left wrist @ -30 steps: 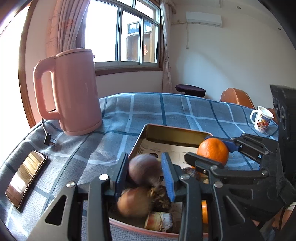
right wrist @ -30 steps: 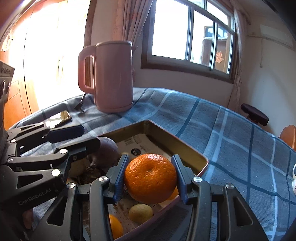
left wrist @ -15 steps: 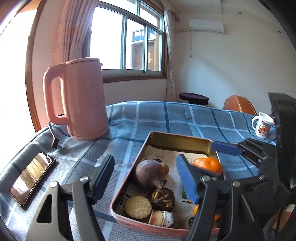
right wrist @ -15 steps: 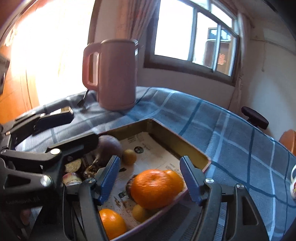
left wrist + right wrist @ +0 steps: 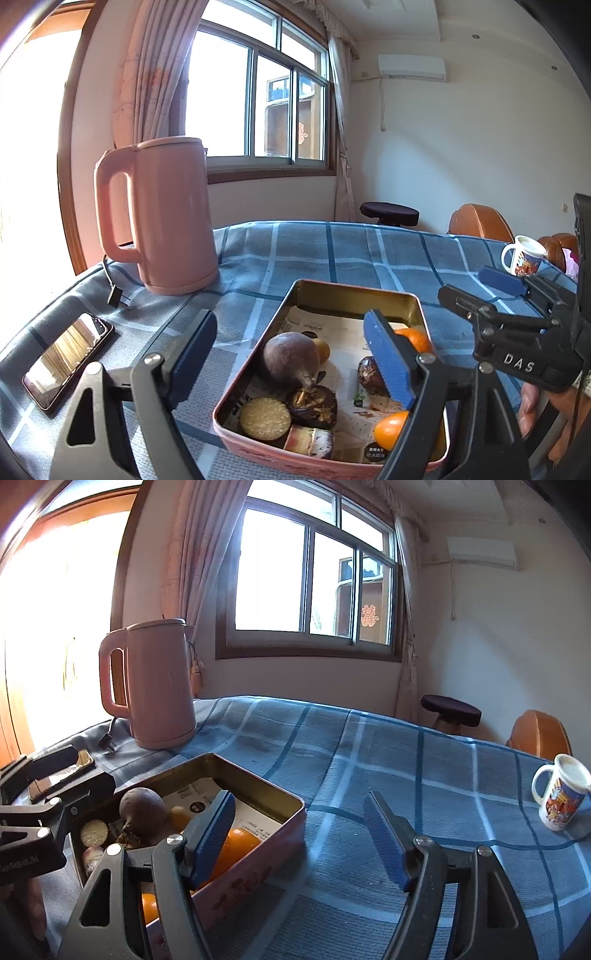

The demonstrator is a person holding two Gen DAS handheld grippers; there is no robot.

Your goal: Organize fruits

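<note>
Your left claw (image 5: 291, 354) is opening wide, jaws empty, straddling the near left wall of the tin (image 5: 354, 291) at lower centre. Your right claw (image 5: 299, 834) is opening too, empty, its left pad over the tin's corner, the rest over bare desk (image 5: 406, 746). The big orange (image 5: 236, 845) sits in the tin, beside the purple fruit (image 5: 291, 356), lower left in the right view.

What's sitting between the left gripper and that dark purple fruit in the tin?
Nothing visible. The left gripper, its jaws opening and empty, looks straight at the purple fruit. The tin has no lid, and the cut halves lie nearer, lower in the tin, not over the fruit.
</note>
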